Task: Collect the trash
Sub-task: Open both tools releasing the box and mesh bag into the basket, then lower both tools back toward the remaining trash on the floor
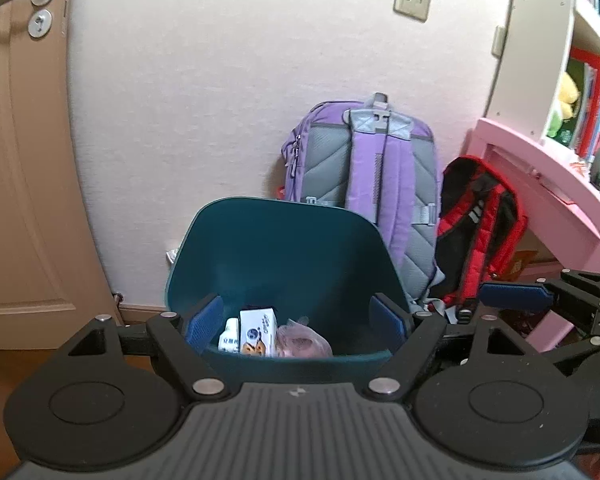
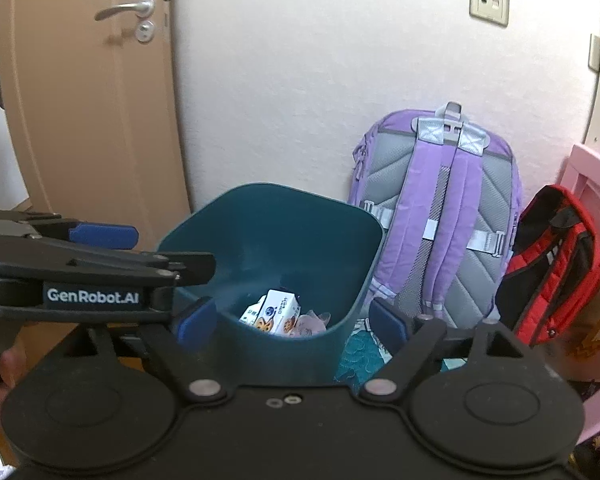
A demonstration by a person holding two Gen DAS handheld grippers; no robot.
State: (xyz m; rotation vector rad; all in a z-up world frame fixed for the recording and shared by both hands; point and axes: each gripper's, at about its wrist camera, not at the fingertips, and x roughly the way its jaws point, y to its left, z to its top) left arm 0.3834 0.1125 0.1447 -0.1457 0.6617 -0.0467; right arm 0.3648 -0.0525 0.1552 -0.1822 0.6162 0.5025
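Note:
A dark teal trash bin (image 1: 284,248) stands on the floor by the wall; it also shows in the right wrist view (image 2: 284,232). Inside lie a white cookie carton (image 1: 258,332) (image 2: 278,312), a small white pack (image 1: 229,340) and a crumpled pink bag (image 1: 304,342) (image 2: 312,322). My left gripper (image 1: 298,320) is open and empty above the bin's near rim. My right gripper (image 2: 290,322) is open and empty, just right of the left one, also over the near rim. Each gripper shows at the side of the other's view.
A purple backpack (image 1: 364,168) leans on the wall behind the bin, with a red and black backpack (image 1: 480,224) to its right. A pink desk (image 1: 540,184) and shelves stand at right. A brown door (image 1: 20,160) is at left.

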